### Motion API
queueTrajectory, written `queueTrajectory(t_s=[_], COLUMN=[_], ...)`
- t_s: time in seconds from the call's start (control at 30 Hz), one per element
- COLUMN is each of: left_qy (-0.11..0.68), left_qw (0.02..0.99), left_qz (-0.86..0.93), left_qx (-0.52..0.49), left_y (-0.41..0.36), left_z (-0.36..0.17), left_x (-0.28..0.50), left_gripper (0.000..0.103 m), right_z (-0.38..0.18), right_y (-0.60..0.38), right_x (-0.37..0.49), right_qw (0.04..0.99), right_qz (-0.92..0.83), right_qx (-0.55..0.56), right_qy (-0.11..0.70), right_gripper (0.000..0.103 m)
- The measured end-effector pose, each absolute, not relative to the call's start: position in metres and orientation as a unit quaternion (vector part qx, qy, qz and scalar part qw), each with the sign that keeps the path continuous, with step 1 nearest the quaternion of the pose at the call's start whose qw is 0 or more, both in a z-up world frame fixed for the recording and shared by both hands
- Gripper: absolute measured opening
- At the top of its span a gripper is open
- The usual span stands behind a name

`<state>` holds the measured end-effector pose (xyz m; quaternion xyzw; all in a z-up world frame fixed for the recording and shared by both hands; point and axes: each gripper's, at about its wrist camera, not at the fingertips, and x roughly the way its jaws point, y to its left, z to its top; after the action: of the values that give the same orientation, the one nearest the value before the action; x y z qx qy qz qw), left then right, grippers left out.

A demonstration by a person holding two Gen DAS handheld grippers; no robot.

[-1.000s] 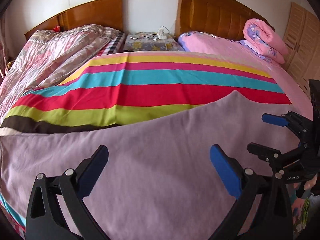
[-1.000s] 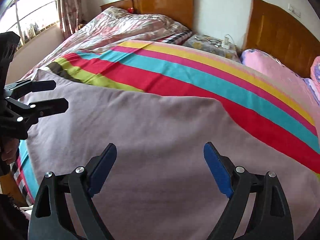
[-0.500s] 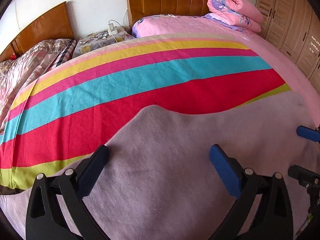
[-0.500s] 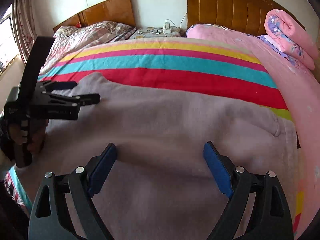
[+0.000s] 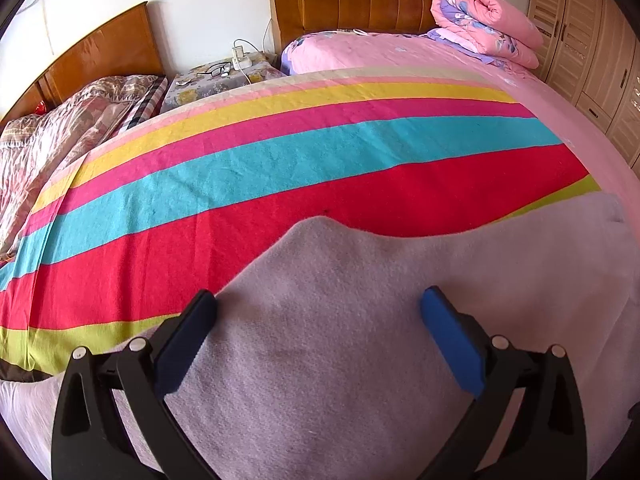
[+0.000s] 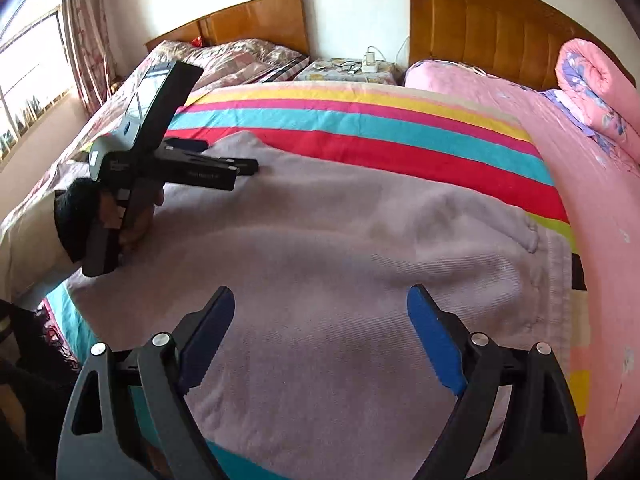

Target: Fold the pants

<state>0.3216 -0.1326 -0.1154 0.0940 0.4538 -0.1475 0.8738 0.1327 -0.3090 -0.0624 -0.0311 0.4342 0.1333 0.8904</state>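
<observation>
Across the striped bed (image 6: 360,120), the pants (image 6: 340,240) are lying flat; I'm hovering the left hand-held gripper (image 5: 320,320) and right hand-held gripper (image 6: 320,312) wide open and empty, lining up at 6 o'clock for folding.

both cams sit low over the bed, looking along their own jaws toward the headboards. left wrist cam hangs close above the lavender pants (image 5: 340,360), facing the striped blanket (image 5: 280,168). right wrist cam sits a bit further back and catches the left gripper (image 6: 244,166) too. both share the pants, blanket and nightstand (image 6: 344,69).
</observation>
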Motion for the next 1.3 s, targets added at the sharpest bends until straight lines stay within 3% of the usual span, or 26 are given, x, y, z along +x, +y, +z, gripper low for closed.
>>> queueTrajectory(t_s=[0.13,0.33,0.5,0.77,1.0,1.17,1.3], left_qy=[0.453,0.453,0.452,0.452,0.447,0.399,0.415], left_qw=[0.874,0.876,0.876,0.877,0.880,0.906,0.905], left_qz=[-0.145,-0.140,-0.139,-0.139,-0.128,-0.128,-0.082], left_qx=[0.095,0.092,0.093,0.093,0.094,0.066,0.046], left_y=[-0.133,-0.133,-0.133,-0.131,-0.125,-0.065,0.011], left_z=[-0.115,-0.115,-0.115,-0.115,-0.109,-0.066,-0.067], left_x=[0.321,0.320,0.319,0.319,0.312,0.269,0.228], left_gripper=[0.102,0.102,0.102,0.102,0.102,0.102,0.102], right_z=[-0.090,-0.093,-0.070,-0.087,-0.034,-0.029,-0.051], right_y=[-0.312,-0.339,-0.343,-0.359,-0.297,-0.236,-0.207], right_x=[0.137,0.100,0.088,0.077,0.109,0.135,0.151], right_qw=[0.861,0.847,0.873,0.850,0.900,0.901,0.888], right_qz=[0.103,0.130,0.102,0.072,0.079,0.123,0.139], right_qx=[-0.051,-0.057,-0.050,-0.031,-0.047,-0.078,-0.083], right_qy=[0.496,0.513,0.474,0.521,0.427,0.409,0.431], right_gripper=[0.086,0.086,0.087,0.085,0.087,0.088,0.088])
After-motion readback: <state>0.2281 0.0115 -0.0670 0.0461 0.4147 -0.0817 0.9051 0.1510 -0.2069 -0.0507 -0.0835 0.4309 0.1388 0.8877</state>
